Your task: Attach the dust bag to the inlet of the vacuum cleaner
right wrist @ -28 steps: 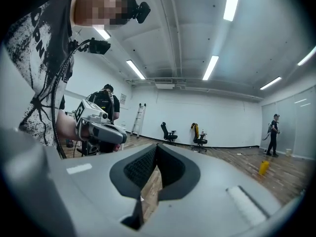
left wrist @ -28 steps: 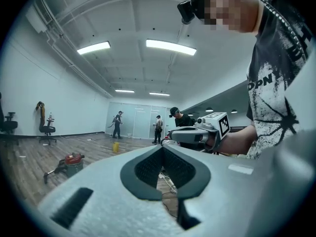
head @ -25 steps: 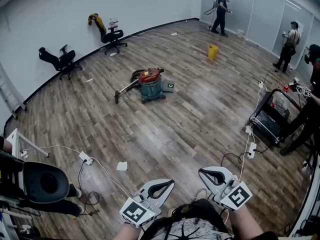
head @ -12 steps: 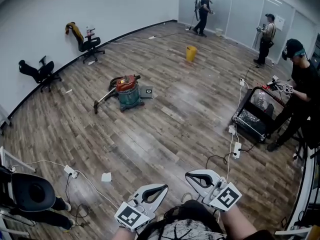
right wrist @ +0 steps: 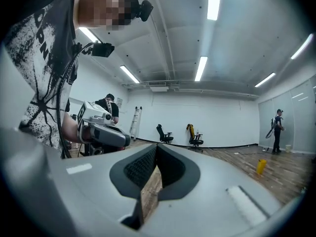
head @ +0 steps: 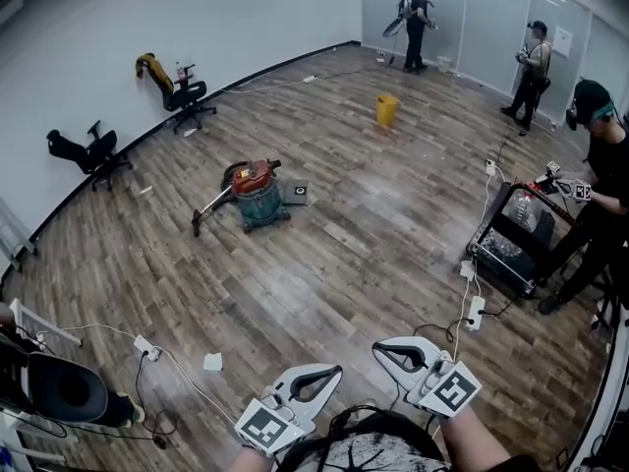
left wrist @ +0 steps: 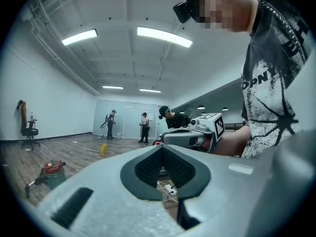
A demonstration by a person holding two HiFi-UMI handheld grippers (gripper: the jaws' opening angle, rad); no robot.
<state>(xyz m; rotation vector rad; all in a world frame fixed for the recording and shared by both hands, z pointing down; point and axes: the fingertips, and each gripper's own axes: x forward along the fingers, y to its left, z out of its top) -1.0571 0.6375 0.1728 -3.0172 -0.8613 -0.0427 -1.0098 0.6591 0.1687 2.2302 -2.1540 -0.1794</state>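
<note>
The vacuum cleaner (head: 257, 193), a teal drum with a red lid and a hose lying to its left, stands far off on the wooden floor. It is small in the left gripper view too (left wrist: 52, 169). A flat grey square piece (head: 297, 194) lies just right of it; I cannot tell what it is. My left gripper (head: 337, 370) and right gripper (head: 377, 348) are held level near my body at the bottom of the head view. Both are shut with nothing between the jaws. Each gripper shows in the other's view: the right gripper (left wrist: 192, 136) and the left gripper (right wrist: 103, 132).
A yellow bucket (head: 387, 109) stands beyond the vacuum. Two office chairs (head: 187, 91) (head: 88, 150) stand by the left wall. A black cart (head: 516, 236) with cables and a person is at right. A power strip (head: 145, 347), white scrap (head: 212, 361) and black chair (head: 59, 389) are near left.
The whole view has shifted as I move across the floor; the power strip and scrap have slid down the frame. Both grippers stay shut and empty at the bottom edge.
</note>
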